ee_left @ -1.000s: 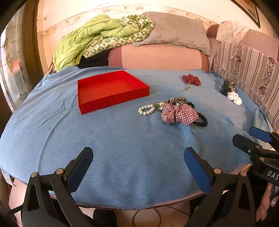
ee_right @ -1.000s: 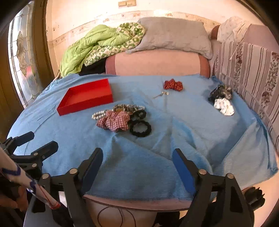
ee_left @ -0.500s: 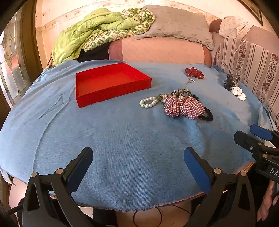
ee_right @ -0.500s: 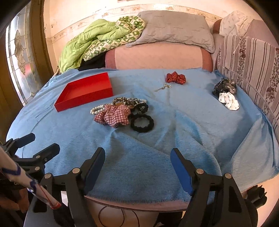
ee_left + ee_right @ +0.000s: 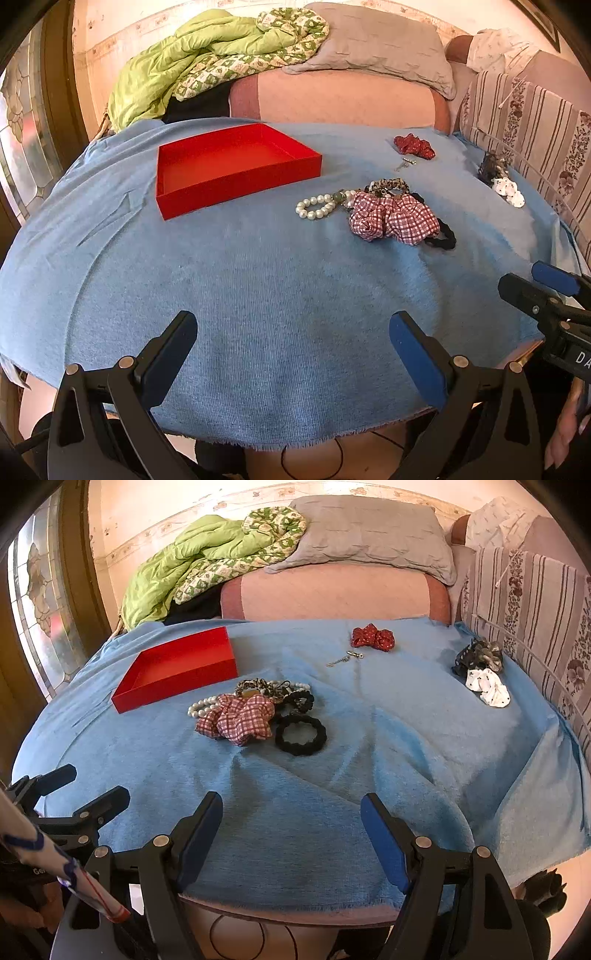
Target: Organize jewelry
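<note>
Both the left gripper (image 5: 291, 343) and right gripper (image 5: 291, 823) hang wide open and empty over the table's (image 5: 258, 295) near edge, red tray (image 5: 229, 166) toward its far-left corner.

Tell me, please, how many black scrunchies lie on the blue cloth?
2: a larger black scrunchie right of the plaid scrunchie, and a smaller black scrunchie just behind it beside the leopard-print one. More may hide in the pile.

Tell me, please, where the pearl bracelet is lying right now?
In the left wrist view the pearl bracelet lies on the blue cloth right of the red tray, touching the left side of the plaid scrunchie.
</note>
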A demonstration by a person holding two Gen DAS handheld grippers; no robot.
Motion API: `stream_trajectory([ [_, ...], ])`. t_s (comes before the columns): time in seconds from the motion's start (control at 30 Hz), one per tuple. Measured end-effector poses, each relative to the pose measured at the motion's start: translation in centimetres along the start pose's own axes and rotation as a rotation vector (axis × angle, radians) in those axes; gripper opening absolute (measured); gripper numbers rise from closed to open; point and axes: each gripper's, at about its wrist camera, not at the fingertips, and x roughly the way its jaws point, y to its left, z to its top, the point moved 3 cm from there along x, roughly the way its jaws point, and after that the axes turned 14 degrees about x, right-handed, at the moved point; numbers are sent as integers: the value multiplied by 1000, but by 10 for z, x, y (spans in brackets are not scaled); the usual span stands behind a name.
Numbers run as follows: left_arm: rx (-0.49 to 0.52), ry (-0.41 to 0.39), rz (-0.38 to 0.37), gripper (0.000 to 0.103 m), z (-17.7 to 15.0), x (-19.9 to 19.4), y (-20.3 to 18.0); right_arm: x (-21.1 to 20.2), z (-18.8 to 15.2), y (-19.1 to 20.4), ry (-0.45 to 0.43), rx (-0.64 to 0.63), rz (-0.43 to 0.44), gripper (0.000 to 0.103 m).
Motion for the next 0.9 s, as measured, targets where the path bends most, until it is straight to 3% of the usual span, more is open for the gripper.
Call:
stream_trajectory([
  [0.5, -30, 16, -25, 103, 11, 6, 5, 1, 3, -13, 6, 53, -6, 81],
  [0.77, -42, 49, -191, 103, 60, 36, -14, 1, 4, -22, 4, 93, -23, 81],
  [0.9, -42, 80, -222, 103, 79, 61, -25, -1, 4, -28, 2, 111, -28, 81],
])
